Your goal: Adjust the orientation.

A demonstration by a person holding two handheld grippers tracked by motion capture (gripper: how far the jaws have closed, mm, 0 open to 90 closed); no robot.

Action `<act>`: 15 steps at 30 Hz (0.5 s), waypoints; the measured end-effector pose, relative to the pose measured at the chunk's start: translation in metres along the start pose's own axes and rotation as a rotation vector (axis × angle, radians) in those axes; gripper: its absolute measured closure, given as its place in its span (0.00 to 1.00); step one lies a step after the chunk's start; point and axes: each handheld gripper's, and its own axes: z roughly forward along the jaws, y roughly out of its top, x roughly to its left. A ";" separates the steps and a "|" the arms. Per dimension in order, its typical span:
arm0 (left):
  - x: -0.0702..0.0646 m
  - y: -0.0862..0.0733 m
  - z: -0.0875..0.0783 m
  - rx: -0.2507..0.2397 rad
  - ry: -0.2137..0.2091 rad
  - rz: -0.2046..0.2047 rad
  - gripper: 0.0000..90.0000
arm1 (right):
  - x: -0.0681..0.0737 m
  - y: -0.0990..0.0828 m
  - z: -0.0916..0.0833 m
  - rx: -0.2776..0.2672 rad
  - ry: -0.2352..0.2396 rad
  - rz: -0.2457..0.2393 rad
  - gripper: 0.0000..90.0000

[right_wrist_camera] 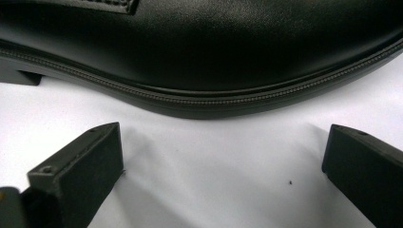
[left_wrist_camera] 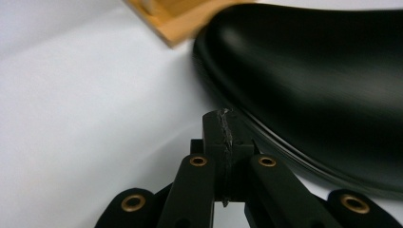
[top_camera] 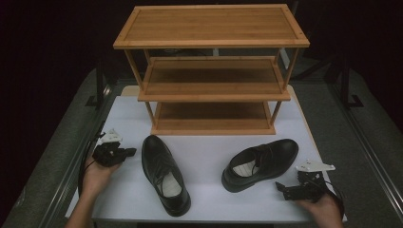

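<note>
Two black leather shoes lie on the white table top [top_camera: 209, 199]. The left shoe [top_camera: 164, 173] points away from me, toe toward the rack. The right shoe [top_camera: 259, 164] lies slanted, toe to the upper right. My left gripper [top_camera: 132, 152] is held in a hand just left of the left shoe's toe. In the left gripper view its jaws are shut [left_wrist_camera: 223, 118] with nothing between them, and the shoe's toe [left_wrist_camera: 309, 95] is close on the right. My right gripper [top_camera: 283, 189] sits beside the right shoe. Its jaws stand open [right_wrist_camera: 223, 142] facing the shoe's side and sole [right_wrist_camera: 199, 52], apart from it.
A three-tier wooden shoe rack [top_camera: 211, 76] stands at the back of the table, all shelves bare; its bottom corner [left_wrist_camera: 176, 19] is near the left shoe's toe. The table's front edge runs just below both hands. Dark floor surrounds the table.
</note>
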 end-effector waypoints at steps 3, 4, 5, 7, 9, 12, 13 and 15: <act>-0.023 -0.015 -0.010 -0.007 -0.027 0.007 1.00 | 0.000 0.000 0.000 0.001 0.000 0.000 0.00; -0.028 -0.018 -0.011 -0.002 -0.031 0.013 1.00 | 0.000 0.000 0.000 0.001 -0.001 -0.001 0.00; -0.033 -0.020 -0.011 -0.001 -0.035 0.016 1.00 | 0.000 0.000 0.000 0.002 -0.001 0.001 0.00; -0.046 -0.025 -0.011 0.013 -0.056 0.036 1.00 | 0.000 0.000 0.000 0.002 -0.001 0.001 0.00; -0.054 -0.027 -0.009 0.032 -0.068 0.061 1.00 | 0.000 0.000 0.000 0.002 -0.001 0.001 0.00; -0.061 -0.028 -0.005 0.053 -0.072 0.083 1.00 | 0.000 0.000 0.000 0.002 -0.001 0.001 0.00; -0.061 -0.027 -0.003 0.058 -0.076 0.086 1.00 | 0.000 0.000 0.000 0.002 -0.001 0.001 0.00; -0.061 -0.027 0.001 0.064 -0.081 0.087 1.00 | 0.000 0.000 0.000 0.002 0.000 0.001 0.00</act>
